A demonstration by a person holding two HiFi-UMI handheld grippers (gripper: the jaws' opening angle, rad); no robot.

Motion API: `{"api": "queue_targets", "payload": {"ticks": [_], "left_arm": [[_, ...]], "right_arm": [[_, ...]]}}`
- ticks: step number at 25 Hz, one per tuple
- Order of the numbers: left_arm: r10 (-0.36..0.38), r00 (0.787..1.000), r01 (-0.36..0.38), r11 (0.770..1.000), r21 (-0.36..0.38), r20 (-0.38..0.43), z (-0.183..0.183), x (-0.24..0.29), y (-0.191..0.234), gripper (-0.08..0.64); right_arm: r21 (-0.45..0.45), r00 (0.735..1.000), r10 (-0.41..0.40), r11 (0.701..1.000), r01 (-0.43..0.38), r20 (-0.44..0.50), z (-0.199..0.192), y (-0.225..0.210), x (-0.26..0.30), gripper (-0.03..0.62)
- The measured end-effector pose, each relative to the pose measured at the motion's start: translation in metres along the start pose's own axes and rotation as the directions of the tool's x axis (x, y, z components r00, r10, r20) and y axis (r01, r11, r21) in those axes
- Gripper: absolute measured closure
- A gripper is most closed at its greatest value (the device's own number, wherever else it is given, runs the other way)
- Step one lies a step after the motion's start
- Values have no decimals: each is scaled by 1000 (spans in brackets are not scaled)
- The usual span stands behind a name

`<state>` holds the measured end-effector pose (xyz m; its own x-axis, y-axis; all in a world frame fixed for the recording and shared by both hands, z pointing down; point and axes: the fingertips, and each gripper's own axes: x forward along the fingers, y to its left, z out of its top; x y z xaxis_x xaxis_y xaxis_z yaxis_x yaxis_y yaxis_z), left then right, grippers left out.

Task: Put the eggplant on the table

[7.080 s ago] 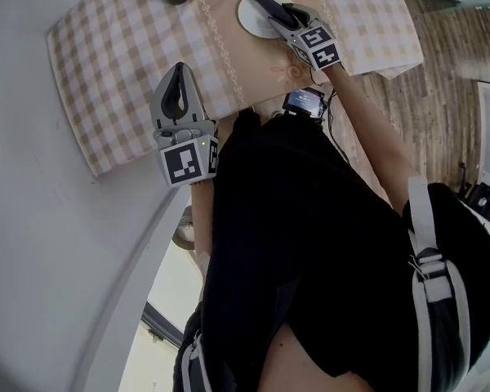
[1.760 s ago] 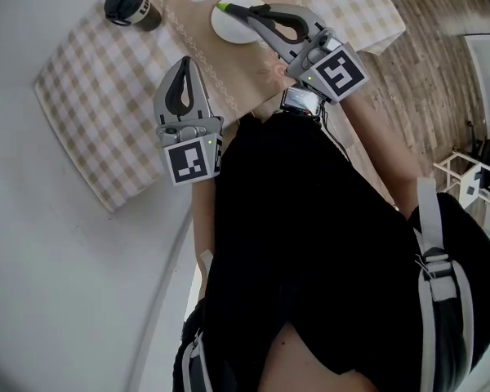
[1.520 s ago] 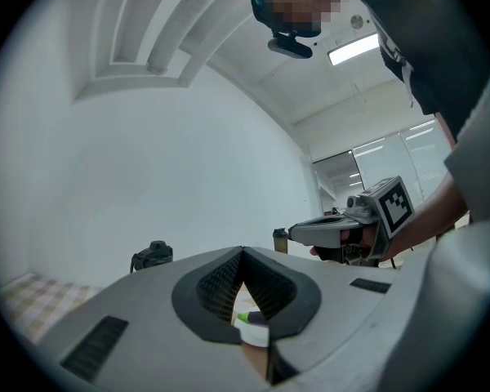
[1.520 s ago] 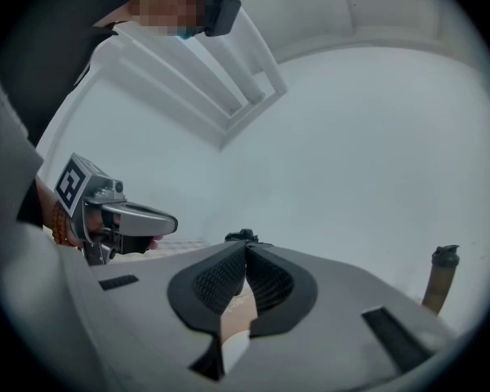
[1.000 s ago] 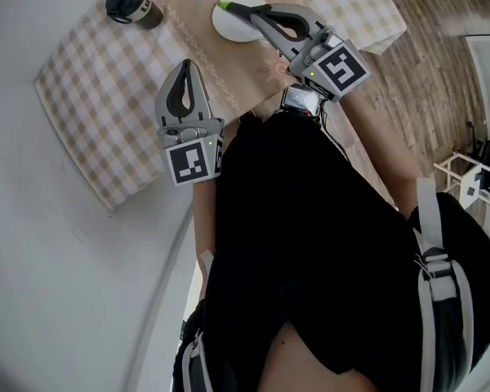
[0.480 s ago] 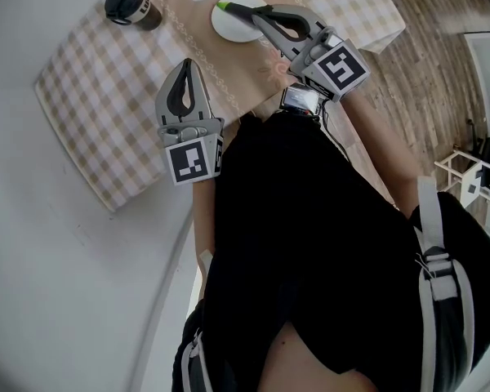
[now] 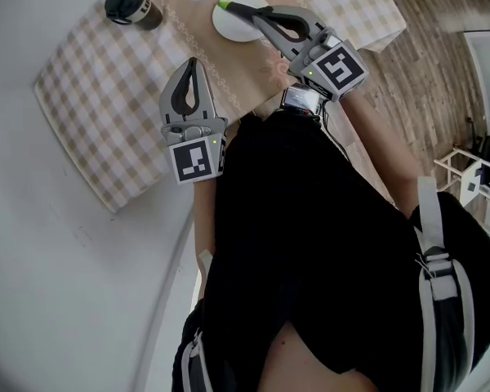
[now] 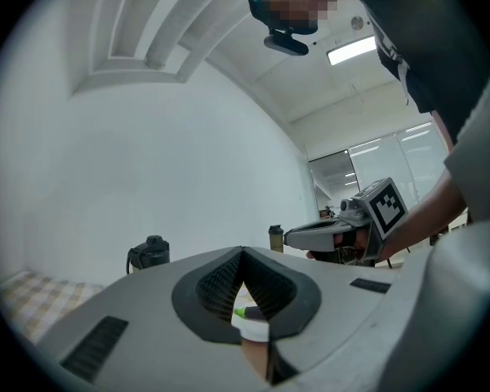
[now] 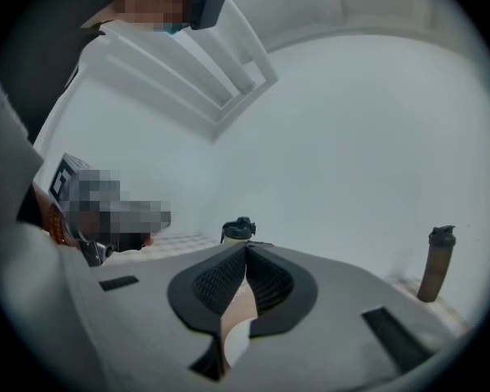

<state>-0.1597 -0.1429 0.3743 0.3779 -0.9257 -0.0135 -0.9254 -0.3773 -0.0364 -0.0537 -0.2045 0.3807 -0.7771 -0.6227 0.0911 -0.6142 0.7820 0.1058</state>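
Observation:
The eggplant (image 7: pixel 238 8), dark with a green stem, lies on a white plate (image 7: pixel 229 25) at the far end of the table. My right gripper (image 7: pixel 256 12) hovers at the plate's near-right edge, its tips just short of the eggplant's body, jaws shut with nothing between them. My left gripper (image 7: pixel 189 62) hangs over the checked tablecloth (image 7: pixel 98 80), also shut and empty. In the left gripper view the eggplant's stem (image 8: pixel 239 312) and the plate (image 8: pixel 252 330) show through the gap below the shut left gripper (image 8: pixel 243 253). The right gripper (image 9: pixel 246 247) shows only cloth and plate below its tips.
A black-lidded cup (image 7: pixel 131 2) stands at the table's far left corner. A brown bottle (image 9: pixel 435 264) stands to the right in the right gripper view. Wooden floor (image 7: pixel 441 72) and a white rack (image 7: pixel 465 178) lie to the right of the table.
Since the oldest frame my right gripper has drawn back from over the plate to its near edge. Over the last second both grippers have stayed almost still.

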Motion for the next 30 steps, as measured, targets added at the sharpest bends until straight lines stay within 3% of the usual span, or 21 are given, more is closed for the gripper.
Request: {"api": "queue_targets", "payload": {"ticks": [30], "left_arm": [[43,999,-43,999,-3,-8,-6,-1,9,557]], "right_arm": [[-12,999,6,1000,-6,-48,-12,-2,3,586]]}}
